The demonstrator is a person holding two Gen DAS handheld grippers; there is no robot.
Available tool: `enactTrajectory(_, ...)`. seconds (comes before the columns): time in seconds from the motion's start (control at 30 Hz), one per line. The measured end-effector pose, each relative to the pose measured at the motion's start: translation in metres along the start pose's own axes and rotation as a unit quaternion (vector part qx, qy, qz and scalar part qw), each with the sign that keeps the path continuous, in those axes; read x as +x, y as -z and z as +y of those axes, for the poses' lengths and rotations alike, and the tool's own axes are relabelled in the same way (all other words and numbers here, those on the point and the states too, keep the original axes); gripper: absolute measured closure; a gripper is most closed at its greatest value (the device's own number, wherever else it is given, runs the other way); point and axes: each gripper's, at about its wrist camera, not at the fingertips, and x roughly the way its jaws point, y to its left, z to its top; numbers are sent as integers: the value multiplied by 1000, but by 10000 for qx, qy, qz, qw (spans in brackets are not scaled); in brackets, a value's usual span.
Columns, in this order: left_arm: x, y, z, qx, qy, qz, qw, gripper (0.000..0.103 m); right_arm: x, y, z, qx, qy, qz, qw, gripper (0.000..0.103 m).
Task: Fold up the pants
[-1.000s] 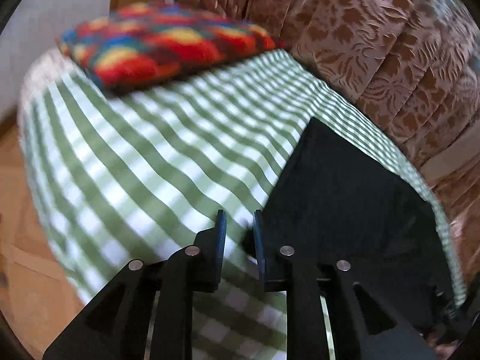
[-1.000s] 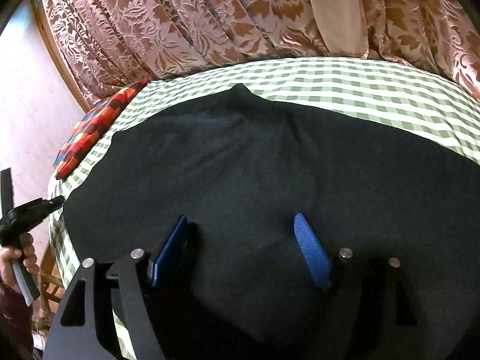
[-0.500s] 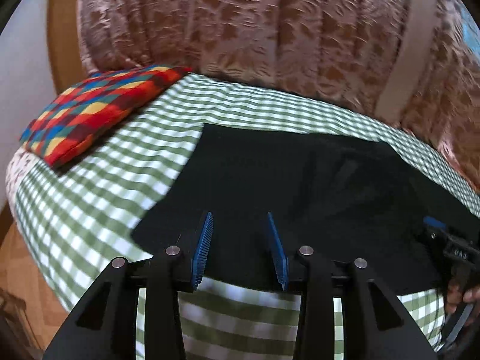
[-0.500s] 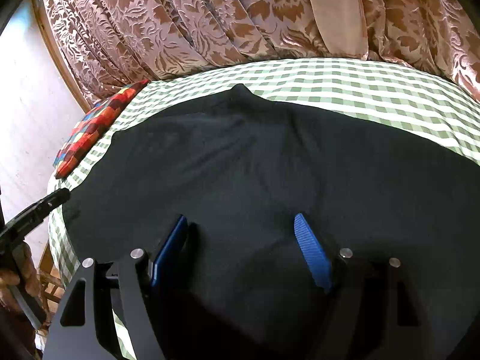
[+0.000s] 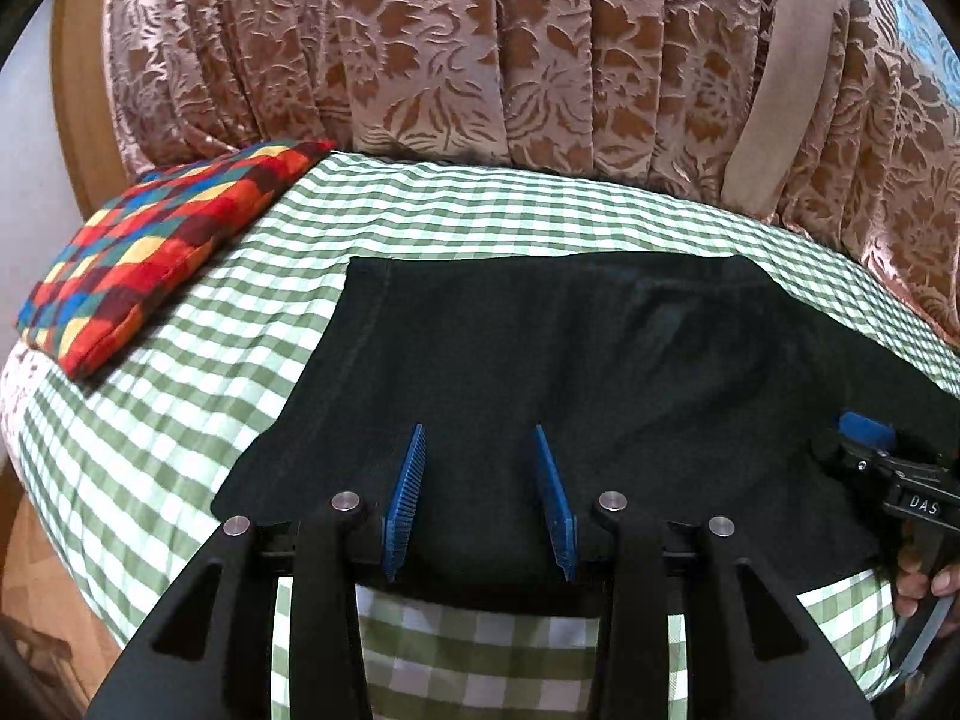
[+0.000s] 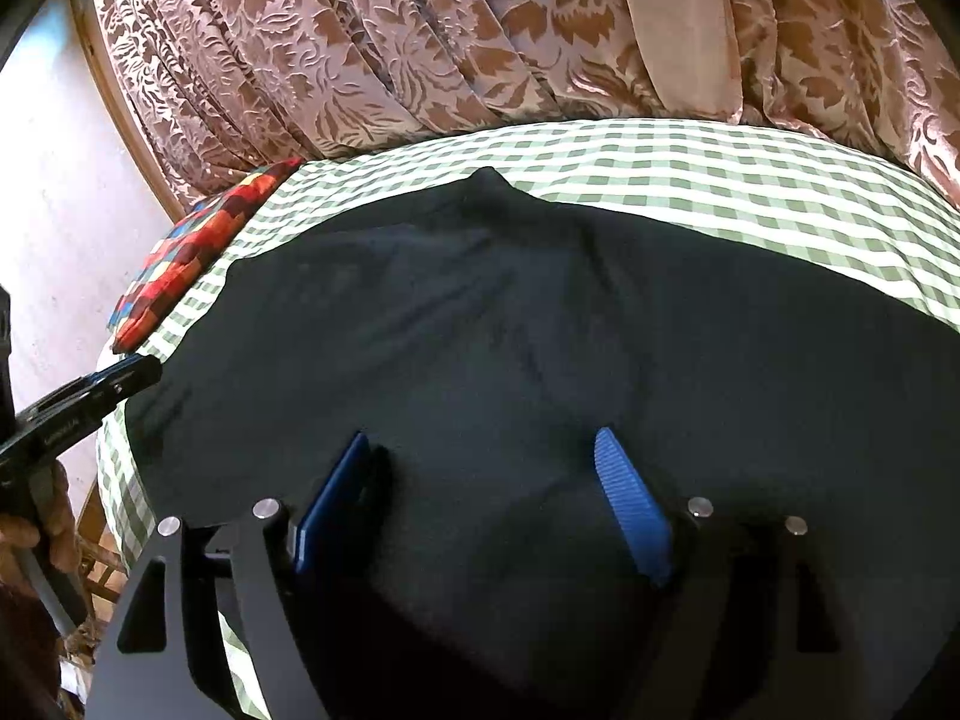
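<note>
Black pants (image 5: 570, 348) lie spread flat on a bed with a green checked sheet (image 5: 180, 372). My left gripper (image 5: 479, 429) hovers over the pants' near edge, close to their left end. It is open, with only flat cloth below the blue pads. My right gripper (image 6: 481, 435) stands over the middle of the pants (image 6: 480, 312), and its jaws are opening wide. Cloth lies beneath and between them, and the pads do not press on it. Each view shows the other gripper: the right gripper (image 5: 864, 429) at the right edge, the left gripper (image 6: 129, 375) at the left edge.
A multicoloured patchwork cushion (image 5: 162, 252) lies at the bed's left end. A brown floral curtain (image 5: 480, 60) hangs right behind the bed. A hand (image 5: 924, 588) holds the right gripper's handle. Wooden floor (image 5: 36, 570) shows past the bed's left end.
The left gripper has swung from the pants' left corner to face their near edge and has rolled level, and its jaws stand wider. The right gripper stayed put, with its pads slightly further apart.
</note>
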Motion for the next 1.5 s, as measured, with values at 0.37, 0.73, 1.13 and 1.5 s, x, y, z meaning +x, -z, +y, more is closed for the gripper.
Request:
enactTrajectory(0.37,46,-52,53,-818,642,863,9908,67,0,1,-2,49,-132,-60,9999,23)
enactTrajectory(0.73,136,-96,74,-819,306,1532,9843,76,0,1,-3,80,-179,-96,9998,21)
enactTrajectory(1.13,126,-93,85,-1291,121,1054,9859,71,0,1,0,65,-142,-114,9998,21)
enactTrajectory(1.5,35,-30,32,-724,481,375,9955,71,0,-3,3,2,-96,3,10000,18)
